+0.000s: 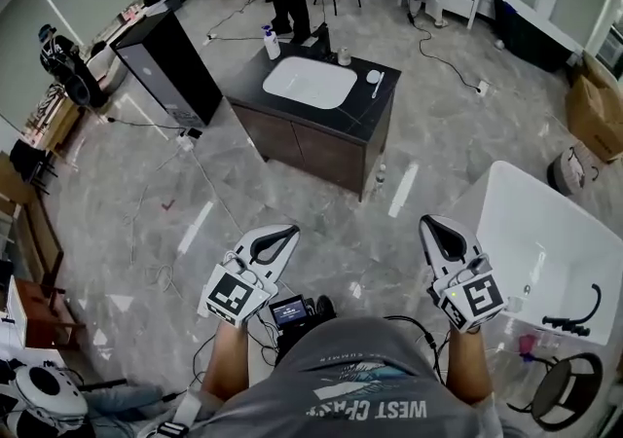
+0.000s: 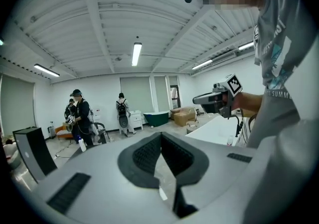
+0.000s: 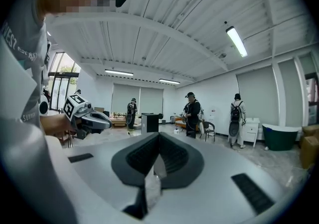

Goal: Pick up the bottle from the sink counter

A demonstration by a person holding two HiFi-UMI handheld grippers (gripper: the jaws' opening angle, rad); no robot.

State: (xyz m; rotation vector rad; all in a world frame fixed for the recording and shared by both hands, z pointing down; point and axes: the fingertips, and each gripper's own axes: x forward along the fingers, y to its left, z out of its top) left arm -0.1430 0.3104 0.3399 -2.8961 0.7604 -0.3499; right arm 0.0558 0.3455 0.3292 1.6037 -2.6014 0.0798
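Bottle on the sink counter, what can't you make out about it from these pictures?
- Head view: the bottle on the sink counter is too small to read its label or fill level.
- Left gripper view: the bottle is tiny; the left hand-held gripper cuts off the counter under it.

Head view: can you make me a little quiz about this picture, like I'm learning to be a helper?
1. True or false: the bottle is already held in a tool.
2. Where does the bottle stand? A: on the sink counter, at a far corner beside the white basin. B: inside the basin. C: on top of the black cabinet.
3. Fill the gap: the left tool and the right tool are both empty, with jaws that are ____.

Key: 1 false; 2 A; 3 shut.
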